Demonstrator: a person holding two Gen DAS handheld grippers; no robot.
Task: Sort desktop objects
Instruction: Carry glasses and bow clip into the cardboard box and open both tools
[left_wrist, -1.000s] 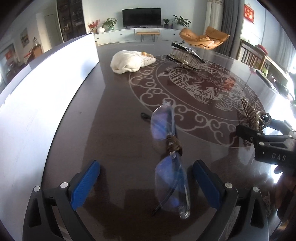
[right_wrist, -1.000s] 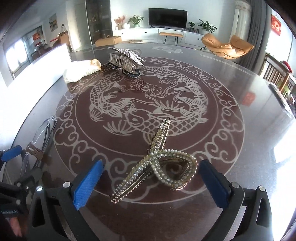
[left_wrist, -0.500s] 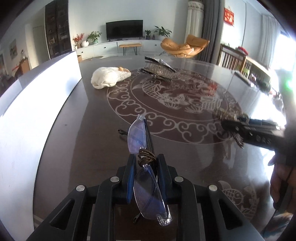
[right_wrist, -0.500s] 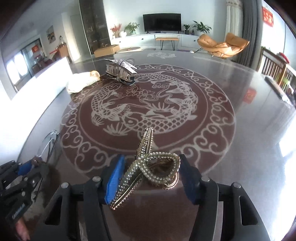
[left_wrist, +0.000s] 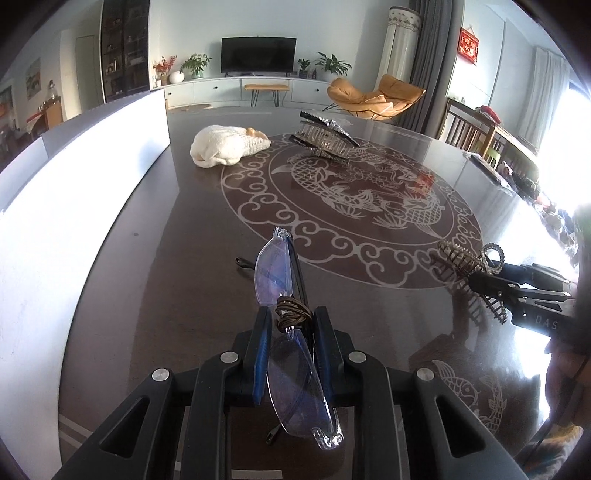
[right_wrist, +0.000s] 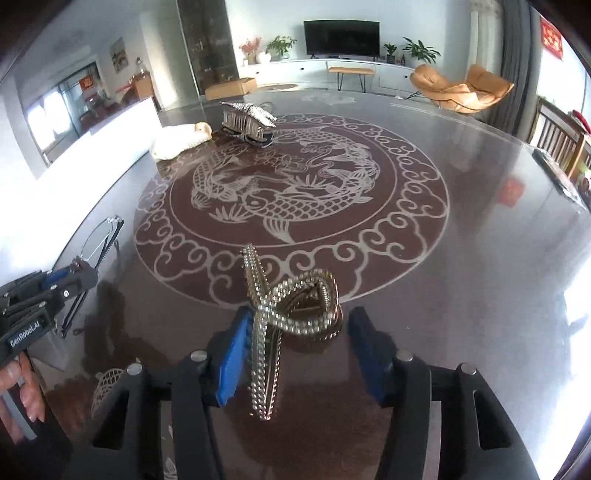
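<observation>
Left tool (left_wrist: 290, 334): clamped on the glasses (left_wrist: 286, 306) at the bridge, where a brown cord is wound; lenses stick out ahead of and behind the pads.
Right tool (right_wrist: 293, 349): partly closed around the pearl hair clip (right_wrist: 291, 306); left pad touching the clip's long jaw, contact at the right pad hidden behind the loop, so firmness of grip not certain.
Glasses position: held near the desk (left_wrist: 369, 302) surface, just outside the fish medallion (right_wrist: 288, 192) on its near left side; whether a temple tip touches the desk cannot be told.
Hair clip position: at the medallion's near border, apparently raised off the desk.
Other items: knitted white bundle (left_wrist: 225, 144) and large silver hair claw (left_wrist: 325, 138) at the medallion's far edge, well apart from both tools.
Risk, glasses: narrow hold at the bridge, long lenses either side; likely to pivot or slip under a quick swing, and could scrape the glossy top.
Risk, clip: rounded beaded loop against one pad only; could twist out or drop if the squeeze loosens.
Risk, tools: both loads close to the same side of the medallion; crossing paths could knock them together.
</observation>
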